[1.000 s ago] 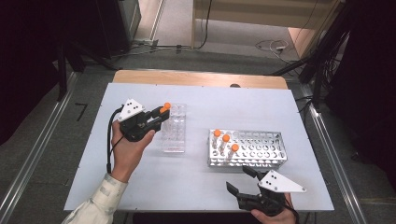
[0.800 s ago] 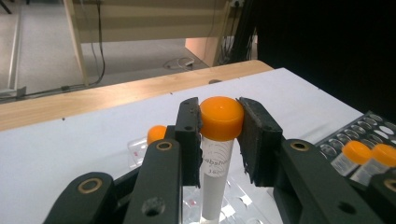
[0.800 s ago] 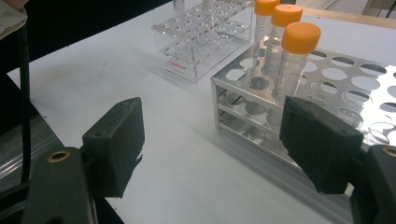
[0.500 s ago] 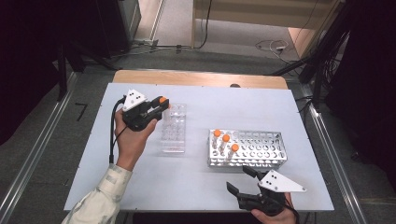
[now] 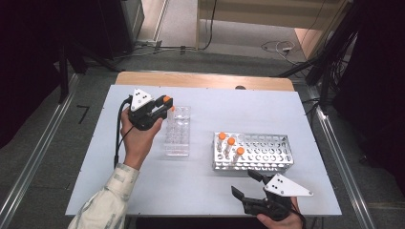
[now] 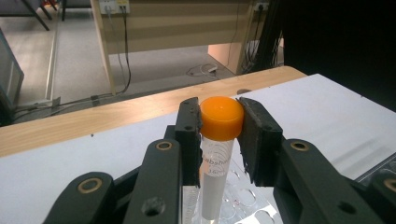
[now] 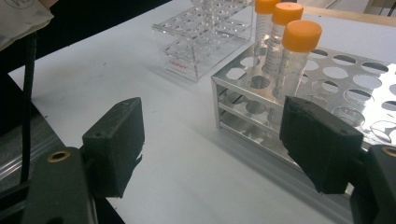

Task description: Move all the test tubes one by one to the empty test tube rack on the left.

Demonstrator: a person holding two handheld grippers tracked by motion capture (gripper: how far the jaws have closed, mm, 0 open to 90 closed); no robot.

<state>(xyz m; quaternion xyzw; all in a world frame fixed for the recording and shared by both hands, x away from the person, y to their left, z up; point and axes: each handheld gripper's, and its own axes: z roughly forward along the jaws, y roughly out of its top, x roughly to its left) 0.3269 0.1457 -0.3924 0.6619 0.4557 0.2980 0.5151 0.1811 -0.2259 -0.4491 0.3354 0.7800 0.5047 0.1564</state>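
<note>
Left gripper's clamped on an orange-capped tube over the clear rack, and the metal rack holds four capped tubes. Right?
Not quite: the metal rack holds three orange-capped tubes, not four, as the high view shows. The rest stands: the left gripper is clamped on an orange-capped tube over the clear rack.
</note>
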